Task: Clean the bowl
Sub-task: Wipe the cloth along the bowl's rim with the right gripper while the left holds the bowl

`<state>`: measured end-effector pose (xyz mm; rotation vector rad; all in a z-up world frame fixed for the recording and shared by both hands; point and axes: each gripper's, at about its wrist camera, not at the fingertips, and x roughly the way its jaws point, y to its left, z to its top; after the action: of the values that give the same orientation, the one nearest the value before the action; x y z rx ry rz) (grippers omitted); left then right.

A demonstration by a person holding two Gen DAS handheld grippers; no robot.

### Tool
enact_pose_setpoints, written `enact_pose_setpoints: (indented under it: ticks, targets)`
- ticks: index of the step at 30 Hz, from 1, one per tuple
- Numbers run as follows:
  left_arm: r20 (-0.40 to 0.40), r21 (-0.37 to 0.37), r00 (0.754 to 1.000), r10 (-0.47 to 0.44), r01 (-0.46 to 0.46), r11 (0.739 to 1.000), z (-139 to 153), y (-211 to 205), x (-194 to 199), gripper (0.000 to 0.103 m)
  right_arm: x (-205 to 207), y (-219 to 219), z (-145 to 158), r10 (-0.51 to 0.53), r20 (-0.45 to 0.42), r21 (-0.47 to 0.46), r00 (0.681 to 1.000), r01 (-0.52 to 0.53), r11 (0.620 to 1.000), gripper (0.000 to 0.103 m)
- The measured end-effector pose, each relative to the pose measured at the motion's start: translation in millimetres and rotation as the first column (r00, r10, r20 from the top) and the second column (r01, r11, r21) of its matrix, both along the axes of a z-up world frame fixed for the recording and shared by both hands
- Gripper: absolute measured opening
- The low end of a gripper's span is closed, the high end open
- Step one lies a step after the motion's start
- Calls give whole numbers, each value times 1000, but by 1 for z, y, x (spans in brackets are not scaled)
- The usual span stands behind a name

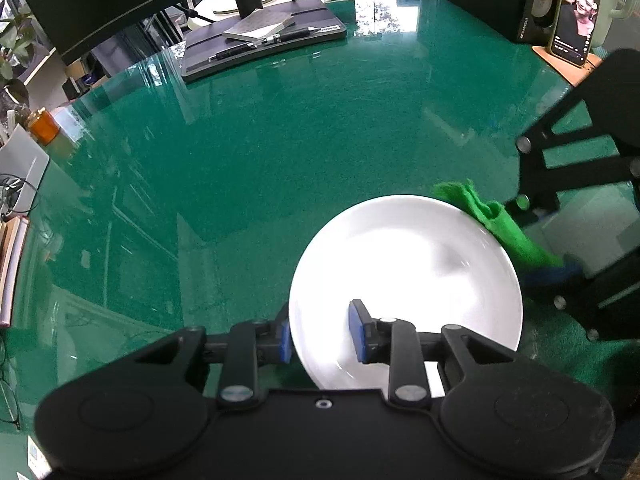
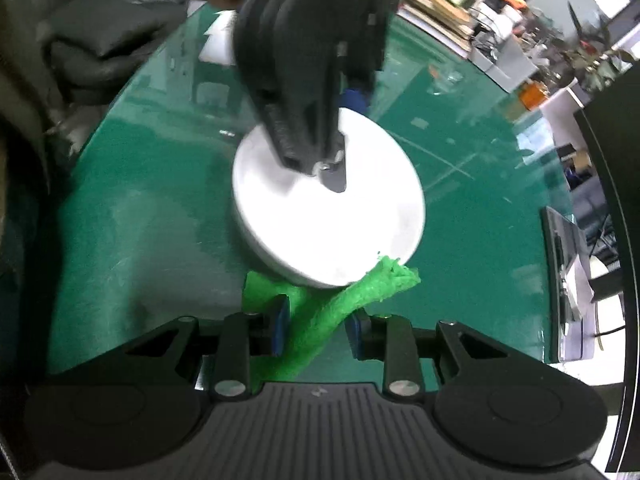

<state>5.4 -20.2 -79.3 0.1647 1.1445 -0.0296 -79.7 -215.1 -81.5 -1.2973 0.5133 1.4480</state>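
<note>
On green table (image 1: pixel 280 152): white bowl (image 1: pixel 404 280), left gripper (image 1: pixel 324 332) straddling its near rim, fingers apart, whether gripping unclear. Right gripper (image 2: pixel 320 328) clamping green cloth (image 2: pixel 320 312), cloth touching rim. Step judged: wiping underway. Next: steadying bowl, carrying cloth around inside.

bowl (image 1: pixel 404 264) on the table (image 1: pixel 280 152), cloth (image 1: pixel 500 228) at its right rim.
</note>
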Motion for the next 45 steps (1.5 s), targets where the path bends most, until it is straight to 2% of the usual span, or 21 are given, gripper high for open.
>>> enact_pose_setpoints:
  ticks: [4, 11, 17, 20, 32, 37, 45]
  targets:
    - [2, 9, 1000, -3, 3, 1000, 0, -2, 0, 28, -9, -3, -3, 68, -27, -26, 997, -69, 997, 30]
    - [3, 15, 1000, -3, 3, 1000, 1, -3, -2, 28, 1, 3, -2, 17, -22, -10, 1000, -17, 1000, 30]
    - [-1, 17, 1000, -6, 6, 1000, 1, -3, -2, 28, -10, -3, -1, 65, -41, -25, 997, -66, 998, 30]
    - [-1, 16, 1000, -6, 6, 1000, 1, -2, -2, 29, -3, -3, 0, 41, -36, -17, 999, -42, 999, 31]
    - [-1, 20, 1000, -9, 9, 1000, 1, -2, -2, 29, -11, -4, 0, 65, -45, -32, 997, -67, 997, 33]
    - [0, 23, 1000, -11, 11, 1000, 1, -3, -3, 29, -3, 1, 2, 14, -25, -15, 1000, -15, 1000, 35]
    - [1, 26, 1000, -14, 14, 1000, 1, -5, -4, 29, -16, -4, 1, 77, -48, -41, 996, -79, 996, 38]
